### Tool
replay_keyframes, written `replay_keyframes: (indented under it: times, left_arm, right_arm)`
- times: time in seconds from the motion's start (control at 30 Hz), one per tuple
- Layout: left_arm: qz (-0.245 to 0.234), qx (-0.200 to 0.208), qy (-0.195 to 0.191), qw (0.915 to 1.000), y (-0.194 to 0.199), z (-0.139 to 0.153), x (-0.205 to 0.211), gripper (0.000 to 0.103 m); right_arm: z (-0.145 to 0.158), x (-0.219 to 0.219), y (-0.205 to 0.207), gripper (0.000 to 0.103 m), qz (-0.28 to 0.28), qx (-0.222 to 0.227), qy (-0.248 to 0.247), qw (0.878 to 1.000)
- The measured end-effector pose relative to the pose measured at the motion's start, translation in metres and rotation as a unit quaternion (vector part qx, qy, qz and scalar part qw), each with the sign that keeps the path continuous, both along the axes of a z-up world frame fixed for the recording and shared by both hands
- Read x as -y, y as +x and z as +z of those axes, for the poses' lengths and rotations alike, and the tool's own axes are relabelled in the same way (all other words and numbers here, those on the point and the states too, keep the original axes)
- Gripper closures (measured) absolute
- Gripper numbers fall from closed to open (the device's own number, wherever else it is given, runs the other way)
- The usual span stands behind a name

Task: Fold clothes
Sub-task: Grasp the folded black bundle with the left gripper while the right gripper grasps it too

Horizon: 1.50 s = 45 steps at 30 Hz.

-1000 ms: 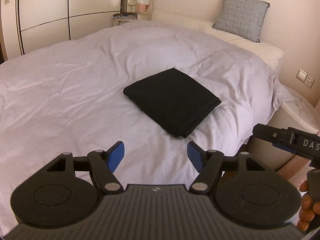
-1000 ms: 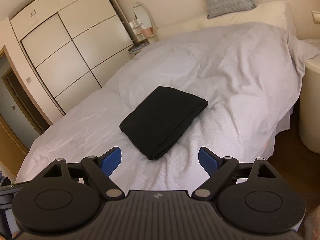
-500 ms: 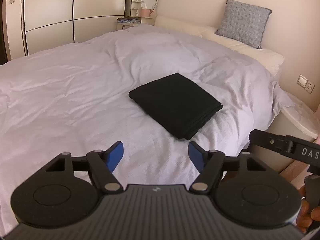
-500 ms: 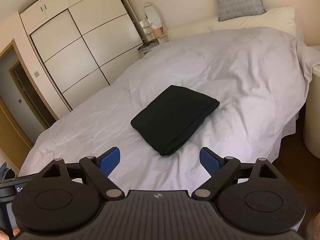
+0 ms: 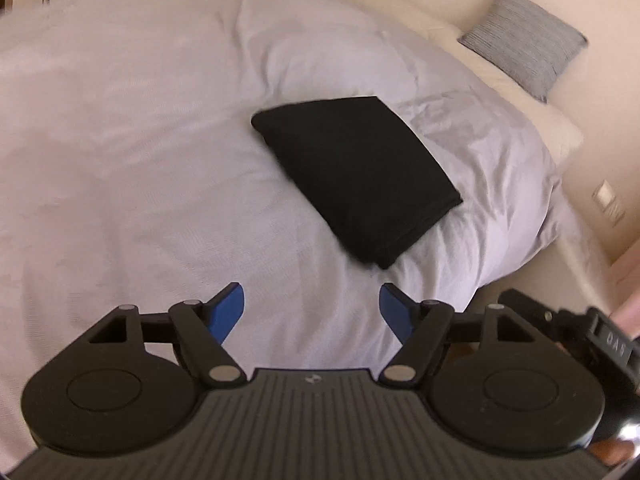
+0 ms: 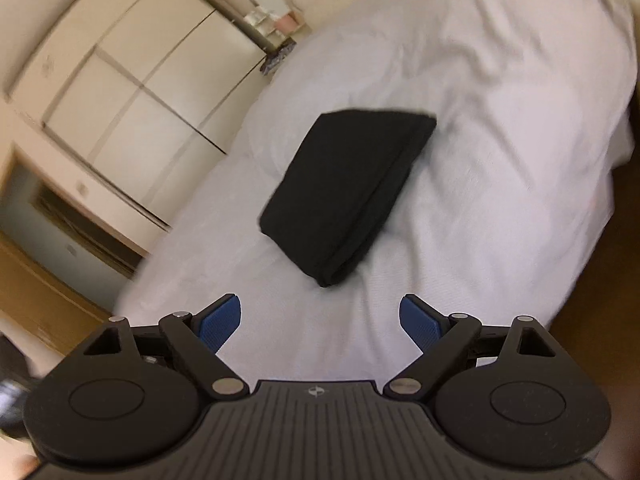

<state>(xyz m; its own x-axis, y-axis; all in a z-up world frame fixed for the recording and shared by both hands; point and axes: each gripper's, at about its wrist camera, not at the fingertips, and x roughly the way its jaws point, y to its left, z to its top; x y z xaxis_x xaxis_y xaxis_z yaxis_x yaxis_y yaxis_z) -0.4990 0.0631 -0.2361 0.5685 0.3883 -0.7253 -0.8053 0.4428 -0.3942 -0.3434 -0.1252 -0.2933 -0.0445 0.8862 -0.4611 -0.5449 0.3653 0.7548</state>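
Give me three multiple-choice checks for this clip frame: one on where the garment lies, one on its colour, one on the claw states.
1. Where does the folded garment lie?
A. on the white duvet
B. on the floor
C. on the grey cushion

2. What colour is the garment?
A. white
B. black
C. blue

3. How are the left claw and right claw?
A. both shut on cloth
B. one open, one shut
C. both open, empty

Answers: 1 A, duvet surrounds it on every side; 2 B, uniformly black in both views; 3 C, blue pads stand apart with nothing between.
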Motion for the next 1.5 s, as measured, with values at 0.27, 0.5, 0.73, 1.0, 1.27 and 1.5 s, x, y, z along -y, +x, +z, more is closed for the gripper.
replay_keyframes:
  times: [0.27,0.5,0.73,1.0,1.27,1.5]
  left_arm:
    - [0.053,0.117,-0.116,0.9849,0.011,-0.054,-0.111,0.032]
    - [0.081,0.172,-0.155,0.9696,0.020,-0.096,-0.181,0.032]
    - [0.058,0.196,-0.160,0.9656,0.043,-0.111,-0.214,0.032]
    - [0.051,0.247,-0.195,0.9477,0.066,-0.139,-0.236,0.051]
    - [0.050,0.275,-0.200,0.9390,0.078,-0.153,-0.248,0.054]
    - [0.030,0.247,-0.177,0.9522,0.093,-0.152,-0.259,0.071]
  right_arm:
    - [-0.045,-0.046,0.065,0.019,-0.035,-0.115,0.043,0.992]
    - [-0.078,-0.081,0.101,0.020,-0.060,-0.157,0.049,0.984]
    - [-0.091,-0.108,0.117,0.026,-0.065,-0.150,0.069,0.984]
    - [-0.100,-0.135,0.135,0.032,-0.051,-0.136,0.077,0.986]
    - [-0.102,-0.152,0.139,0.041,-0.017,-0.107,0.064,0.992]
    - [-0.103,-0.176,0.143,0.061,0.012,-0.083,0.052,0.995]
